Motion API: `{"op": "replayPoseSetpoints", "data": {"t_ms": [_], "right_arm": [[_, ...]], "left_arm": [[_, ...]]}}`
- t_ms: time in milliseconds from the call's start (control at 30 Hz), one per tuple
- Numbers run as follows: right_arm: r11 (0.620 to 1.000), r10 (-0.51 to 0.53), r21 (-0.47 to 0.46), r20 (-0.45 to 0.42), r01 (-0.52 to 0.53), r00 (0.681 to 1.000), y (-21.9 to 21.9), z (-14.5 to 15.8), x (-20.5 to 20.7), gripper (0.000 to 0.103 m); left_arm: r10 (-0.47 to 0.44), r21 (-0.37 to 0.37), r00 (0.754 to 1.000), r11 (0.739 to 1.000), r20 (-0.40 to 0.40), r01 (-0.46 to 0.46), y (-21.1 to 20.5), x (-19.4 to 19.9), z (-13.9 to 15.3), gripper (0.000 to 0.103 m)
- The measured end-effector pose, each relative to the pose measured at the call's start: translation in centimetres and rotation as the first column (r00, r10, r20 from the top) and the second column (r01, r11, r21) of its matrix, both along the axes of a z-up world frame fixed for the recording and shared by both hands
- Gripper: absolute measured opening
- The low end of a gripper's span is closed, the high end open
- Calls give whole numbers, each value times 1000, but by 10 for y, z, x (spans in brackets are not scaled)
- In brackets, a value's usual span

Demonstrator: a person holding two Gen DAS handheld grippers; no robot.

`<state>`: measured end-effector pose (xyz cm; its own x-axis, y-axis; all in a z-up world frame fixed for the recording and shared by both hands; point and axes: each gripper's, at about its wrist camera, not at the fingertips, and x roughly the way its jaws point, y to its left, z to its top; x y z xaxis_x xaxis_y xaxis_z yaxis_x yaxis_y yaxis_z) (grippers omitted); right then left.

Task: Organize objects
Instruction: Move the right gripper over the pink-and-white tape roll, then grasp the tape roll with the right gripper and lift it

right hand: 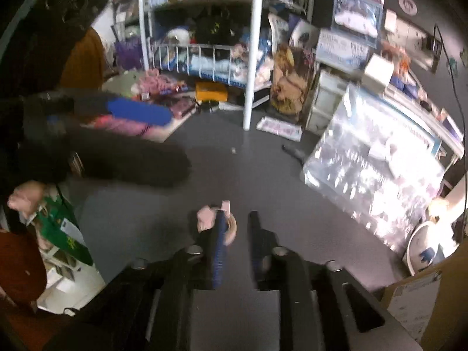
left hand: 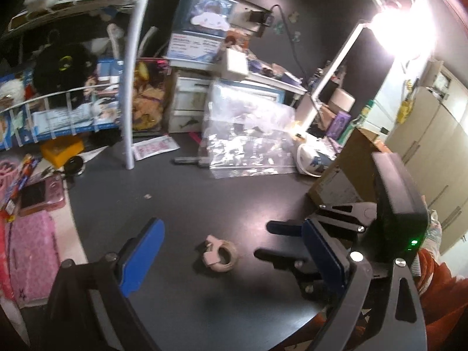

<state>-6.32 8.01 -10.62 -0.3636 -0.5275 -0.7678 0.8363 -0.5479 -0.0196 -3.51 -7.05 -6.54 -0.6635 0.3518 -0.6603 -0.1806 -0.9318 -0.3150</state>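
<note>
A small pink ring-shaped clip [left hand: 220, 254] lies on the dark desk [left hand: 181, 204]. My left gripper [left hand: 231, 242] is open wide, and the clip sits between its blue pads, touching neither. My right gripper [right hand: 238, 219] has its jaws a narrow gap apart with nothing between them. The clip [right hand: 215, 219] lies just left of and partly behind its left finger [right hand: 220, 239]. In the left wrist view the right gripper [left hand: 263, 241] reaches in from the right, with its tips just right of the clip. In the right wrist view the left gripper's blue pad [right hand: 140, 112] shows blurred at the left.
A heap of clear plastic bags [left hand: 248, 143] lies at the back right, beside a cardboard box [left hand: 348, 175]. A white wire rack [left hand: 58, 108] of toys and boxes stands at the back left on a white post [left hand: 130, 117]. Pink items [left hand: 29, 248] lie at the left edge.
</note>
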Motion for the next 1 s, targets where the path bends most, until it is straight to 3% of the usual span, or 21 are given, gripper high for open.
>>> {"op": "replayPoseSetpoints", "data": {"t_ms": [133, 167, 467, 500, 767, 1000], "right_arm": [[1000, 14, 8, 39, -14, 999, -3, -21, -6, 46], [1000, 13, 19, 35, -14, 999, -7, -26, -7, 46], [996, 66, 64, 39, -68, 997, -36, -51, -7, 44], [996, 69, 48, 42, -71, 997, -35, -51, -8, 37], [998, 62, 9, 44, -63, 997, -28, -39, -6, 36], [989, 112, -91, -30, -115, 993, -9, 26, 22, 36]], "left_arm": [[31, 11, 999, 999, 12, -31, -14, 5, -6, 94], [43, 8, 999, 999, 18, -43, -17, 6, -8, 94], [62, -1, 997, 998, 47, -62, -30, 4, -22, 94], [59, 0, 997, 998, 50, -59, -31, 4, -24, 94], [-10, 37, 997, 999, 80, 7, -22, 0, -32, 93], [-165, 136, 985, 978, 42, 158, 9, -8, -2, 62]]}}
